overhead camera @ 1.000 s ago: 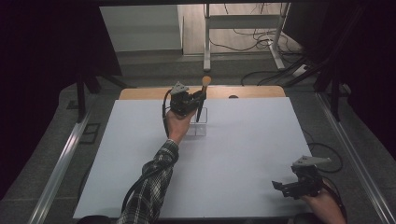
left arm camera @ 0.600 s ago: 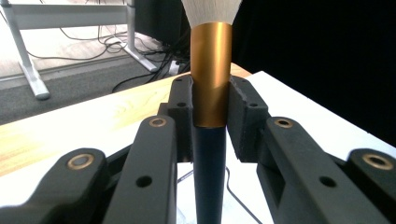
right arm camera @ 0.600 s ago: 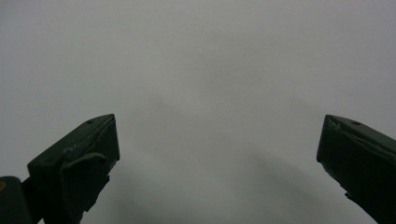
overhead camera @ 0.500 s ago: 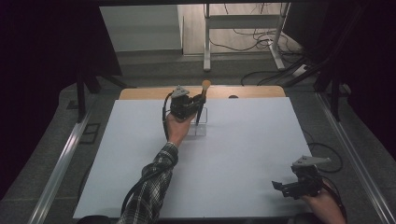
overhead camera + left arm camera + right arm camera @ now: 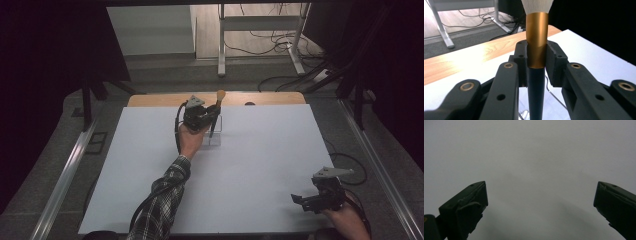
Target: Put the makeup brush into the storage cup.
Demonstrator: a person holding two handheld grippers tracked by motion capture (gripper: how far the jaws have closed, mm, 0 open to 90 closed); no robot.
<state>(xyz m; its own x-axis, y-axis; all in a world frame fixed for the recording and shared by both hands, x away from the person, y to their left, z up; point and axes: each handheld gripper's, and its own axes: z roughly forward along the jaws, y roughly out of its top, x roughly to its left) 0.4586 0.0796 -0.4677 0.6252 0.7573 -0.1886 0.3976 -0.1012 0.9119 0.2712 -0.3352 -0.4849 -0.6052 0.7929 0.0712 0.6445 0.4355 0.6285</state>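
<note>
Brush held upright over far side of white counter [image 5: 260,165].
Left gripper [image 5: 536,56] had its jaws clamped on the brush [image 5: 537,37] at its gold collar, above a clear holder [image 5: 214,136]. Right gripper [image 5: 311,201] hovered low with jaws wide, holding nothing. Brush: dark handle, white bristles; likely light, stiff, slick. Collar seemed the safest hold.

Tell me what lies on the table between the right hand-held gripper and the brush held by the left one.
Nothing: in the high view, only bare white table separates the right hand-held gripper from the brush in the left hand-held gripper.
</note>
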